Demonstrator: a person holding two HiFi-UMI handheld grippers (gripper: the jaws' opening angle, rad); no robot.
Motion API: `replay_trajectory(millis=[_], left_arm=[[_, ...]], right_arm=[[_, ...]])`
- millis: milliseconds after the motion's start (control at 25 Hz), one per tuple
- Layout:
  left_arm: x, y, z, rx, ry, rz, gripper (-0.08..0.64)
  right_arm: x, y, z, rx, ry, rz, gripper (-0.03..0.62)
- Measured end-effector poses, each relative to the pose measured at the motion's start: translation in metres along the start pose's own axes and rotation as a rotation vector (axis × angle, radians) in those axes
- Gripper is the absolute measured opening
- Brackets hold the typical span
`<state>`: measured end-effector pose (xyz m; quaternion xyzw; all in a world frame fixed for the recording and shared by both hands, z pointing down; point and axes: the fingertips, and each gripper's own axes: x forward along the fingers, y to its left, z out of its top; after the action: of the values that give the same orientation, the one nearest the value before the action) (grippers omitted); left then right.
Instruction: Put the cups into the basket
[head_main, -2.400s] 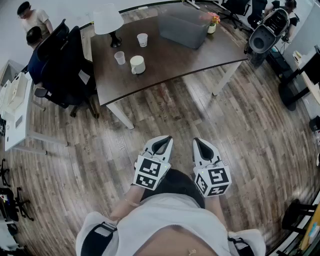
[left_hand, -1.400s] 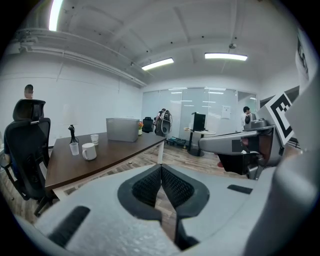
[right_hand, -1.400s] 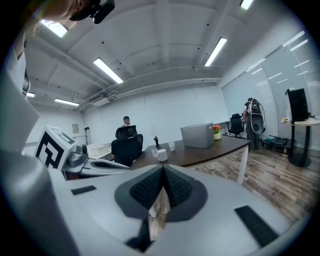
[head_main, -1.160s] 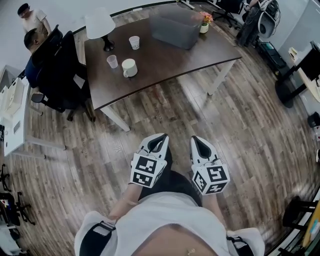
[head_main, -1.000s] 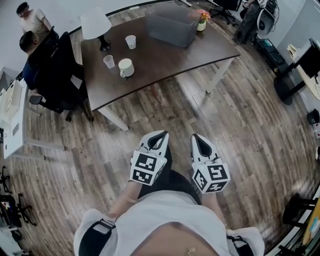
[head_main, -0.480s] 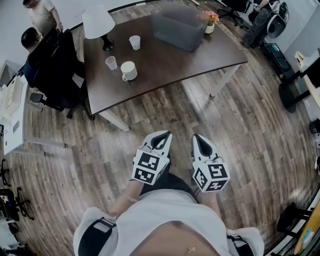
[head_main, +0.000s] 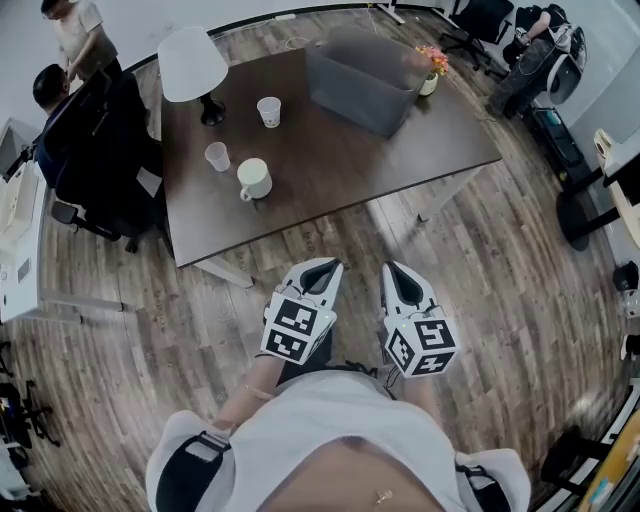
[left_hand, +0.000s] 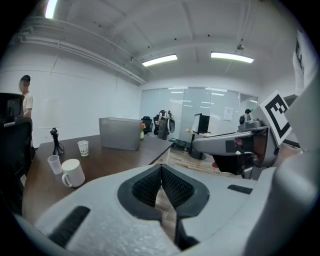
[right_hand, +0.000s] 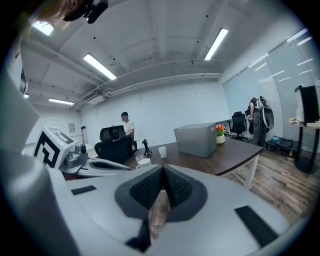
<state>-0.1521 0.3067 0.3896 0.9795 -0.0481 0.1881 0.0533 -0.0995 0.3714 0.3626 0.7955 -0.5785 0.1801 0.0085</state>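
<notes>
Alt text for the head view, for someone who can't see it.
A person holds the left gripper and right gripper, both shut, above wood floor, short of a dark table bearing a white mug, clear cup, paper cup, grey basket, lamp and flowers.

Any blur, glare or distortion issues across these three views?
Head view: strong fisheye, floor planks bow, basket rim looks smeared. Left gripper view: black corner vignette, ceiling strip lights blown out. Right gripper view: same vignette, right tongs block the lower half.

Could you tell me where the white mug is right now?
In the head view the white mug stands on the left part of the dark table, just right of the clear cup and well left of the grey basket.
</notes>
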Motion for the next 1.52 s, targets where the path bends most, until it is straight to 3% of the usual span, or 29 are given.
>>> replay_trajectory(millis=[520,760,960,1320,1520], left_arm=[[0.061,0.063,0.032,-0.012,-0.026,-0.027,0.012],[0.069,0.081,0.026,-0.018,-0.010,-0.024,0.012],[0.068,0.090,0.026,-0.019,0.004,-0.003,0.012],[0.076,0.096,0.022,-0.030,0.036,0.033,0.012],[0.100,0.123,0.040,-0.025,0.023,0.087,0.012]], right_arm=[[0.088,-0.018,0.040,-0.057,0.015,0.029,0.012],[0.113,-0.021,0.031,-0.029,0.048,0.047,0.012],[0.126,-0.015,0.032,-0.035,0.052,0.082,0.012],[0.139,-0.047,0.037,-0.012,0.037,0.051,0.012],[0.173,-0.064,0.056,-0.019,0.028,0.077,0.012]])
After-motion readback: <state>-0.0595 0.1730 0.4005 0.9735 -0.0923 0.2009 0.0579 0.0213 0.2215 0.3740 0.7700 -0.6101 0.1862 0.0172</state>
